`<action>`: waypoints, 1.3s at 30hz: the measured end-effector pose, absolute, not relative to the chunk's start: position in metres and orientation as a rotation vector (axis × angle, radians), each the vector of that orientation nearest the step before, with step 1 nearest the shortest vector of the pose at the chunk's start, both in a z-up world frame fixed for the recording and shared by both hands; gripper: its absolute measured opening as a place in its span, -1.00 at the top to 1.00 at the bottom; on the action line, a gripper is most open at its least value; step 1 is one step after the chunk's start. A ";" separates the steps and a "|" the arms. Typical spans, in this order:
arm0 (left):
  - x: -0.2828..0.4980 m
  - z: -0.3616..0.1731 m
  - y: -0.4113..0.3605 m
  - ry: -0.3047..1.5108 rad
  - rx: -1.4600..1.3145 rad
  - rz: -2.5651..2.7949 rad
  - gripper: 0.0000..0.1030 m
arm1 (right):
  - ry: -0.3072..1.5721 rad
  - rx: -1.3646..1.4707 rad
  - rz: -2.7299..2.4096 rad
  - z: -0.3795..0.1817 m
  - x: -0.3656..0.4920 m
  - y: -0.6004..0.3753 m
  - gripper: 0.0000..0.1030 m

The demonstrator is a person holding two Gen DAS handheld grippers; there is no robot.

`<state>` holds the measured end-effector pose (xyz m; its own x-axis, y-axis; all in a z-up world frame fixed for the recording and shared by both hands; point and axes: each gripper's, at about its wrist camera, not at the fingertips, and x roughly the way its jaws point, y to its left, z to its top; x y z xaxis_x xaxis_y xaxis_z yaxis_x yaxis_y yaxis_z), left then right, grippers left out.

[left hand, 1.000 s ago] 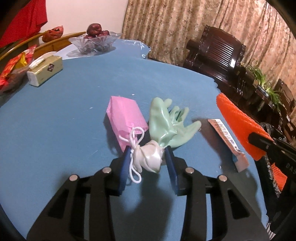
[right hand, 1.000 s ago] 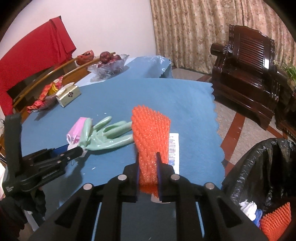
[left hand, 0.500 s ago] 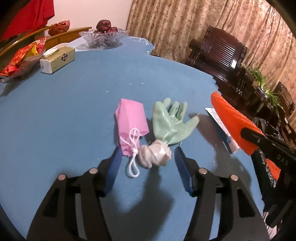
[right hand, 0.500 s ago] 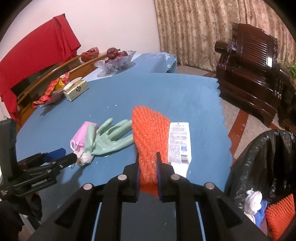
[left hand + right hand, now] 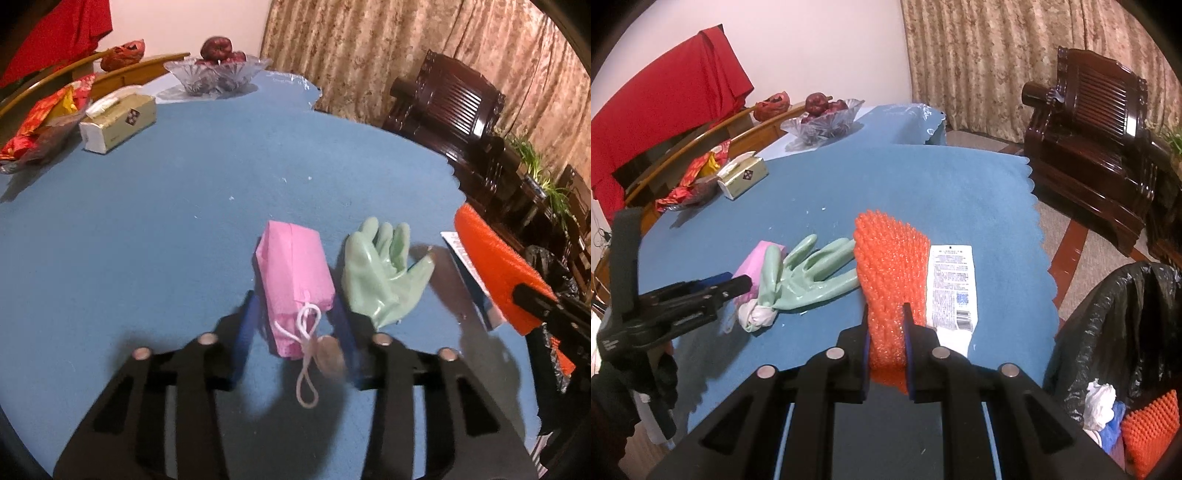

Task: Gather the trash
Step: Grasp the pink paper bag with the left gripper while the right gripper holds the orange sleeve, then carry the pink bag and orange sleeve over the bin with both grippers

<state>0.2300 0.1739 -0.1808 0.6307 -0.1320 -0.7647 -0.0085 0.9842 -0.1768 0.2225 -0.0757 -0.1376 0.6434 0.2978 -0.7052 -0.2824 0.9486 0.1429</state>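
Observation:
My left gripper (image 5: 297, 312) is open, its jaws on either side of the near end of a pink face mask (image 5: 293, 273) with a white ear loop (image 5: 306, 354) on the blue table. A pale green rubber glove (image 5: 384, 275) lies just right of the mask, its knotted cuff (image 5: 757, 317) near the left fingers. My right gripper (image 5: 885, 319) is shut on an orange bumpy foam sleeve (image 5: 892, 266) and holds it above the table. A flattened white tube (image 5: 953, 286) lies on the table right of the sleeve.
A black trash bag (image 5: 1115, 332) stands off the table's right edge with trash inside. At the far side are a tissue box (image 5: 118, 122), a glass fruit bowl (image 5: 218, 72) and red snack wrappers (image 5: 44, 118). A dark wooden armchair (image 5: 1097, 147) stands beyond the table.
My left gripper let go of the glove's knotted cuff, opened, and shifted left to straddle the pink mask. My right gripper lifted the orange sleeve slightly and drew back, uncovering the white tube.

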 end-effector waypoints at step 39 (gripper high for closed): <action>0.154 -0.073 0.045 0.701 -0.027 -0.268 0.94 | 0.654 0.098 0.211 -0.055 0.138 -0.171 0.72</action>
<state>0.1539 0.0451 -0.0735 0.7313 -0.2525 -0.6336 0.2345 0.9654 -0.1142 0.1375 -0.1707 -0.0552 0.7729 0.2253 -0.5931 -0.1635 0.9740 0.1569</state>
